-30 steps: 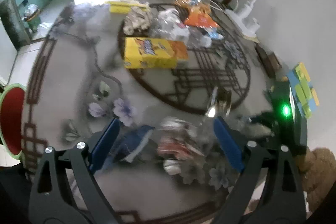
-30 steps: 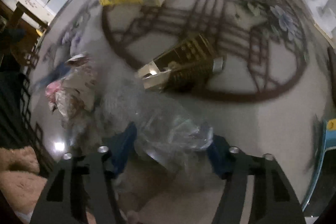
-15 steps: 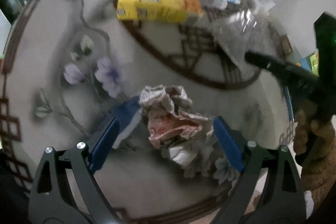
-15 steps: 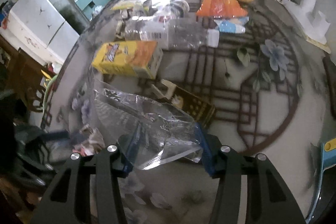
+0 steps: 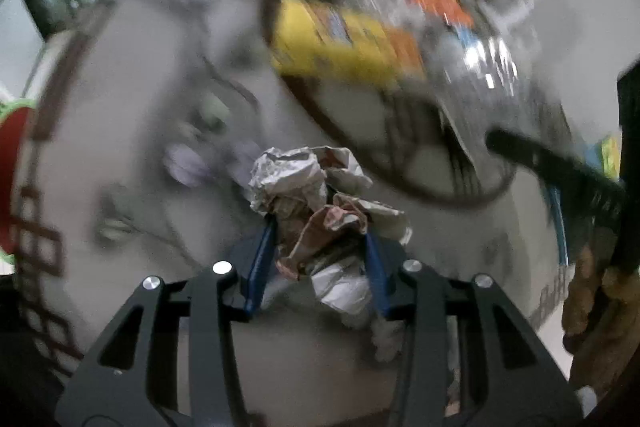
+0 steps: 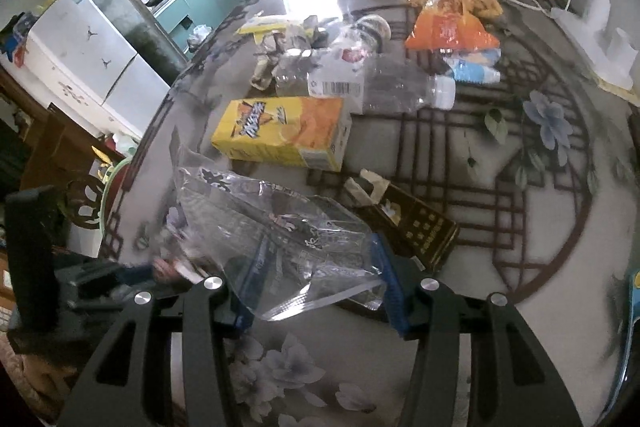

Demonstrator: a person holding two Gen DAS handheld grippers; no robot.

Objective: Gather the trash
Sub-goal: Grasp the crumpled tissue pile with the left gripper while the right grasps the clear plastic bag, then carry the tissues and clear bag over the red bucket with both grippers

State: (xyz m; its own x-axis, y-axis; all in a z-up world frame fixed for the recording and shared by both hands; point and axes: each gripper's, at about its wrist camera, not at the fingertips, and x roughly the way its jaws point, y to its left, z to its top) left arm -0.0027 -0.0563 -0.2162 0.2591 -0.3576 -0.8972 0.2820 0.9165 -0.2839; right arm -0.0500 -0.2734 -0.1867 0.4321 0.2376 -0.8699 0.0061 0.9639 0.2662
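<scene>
A crumpled wad of paper [image 5: 296, 175] sits between the blue pads of my left gripper [image 5: 320, 227]. The jaws are closing and both pads press into the wad, just above the patterned glass table [image 5: 120, 131]. My right gripper [image 6: 316, 259] is shut on a clear plastic bag [image 6: 272, 219], held up off the table with its mouth sagging toward the left. In the right wrist view the left gripper [image 6: 104, 275] is a dark blur at the lower left. In the left wrist view a finger of the right gripper [image 5: 552, 163] and the blurred bag [image 5: 492, 79] show at the right.
On the table lie a yellow carton [image 6: 280, 135], a clear plastic bottle [image 6: 384, 89], an orange snack bag [image 6: 448, 27] and a dark brown box [image 6: 412, 227] just beyond the bag. A red bin with a green rim [image 5: 12, 187] stands past the table's left edge.
The left jaws went from wide around the paper wad to pressed on it, after sinking toward it. The right gripper rose with the plastic bag, so more of the table shows.
</scene>
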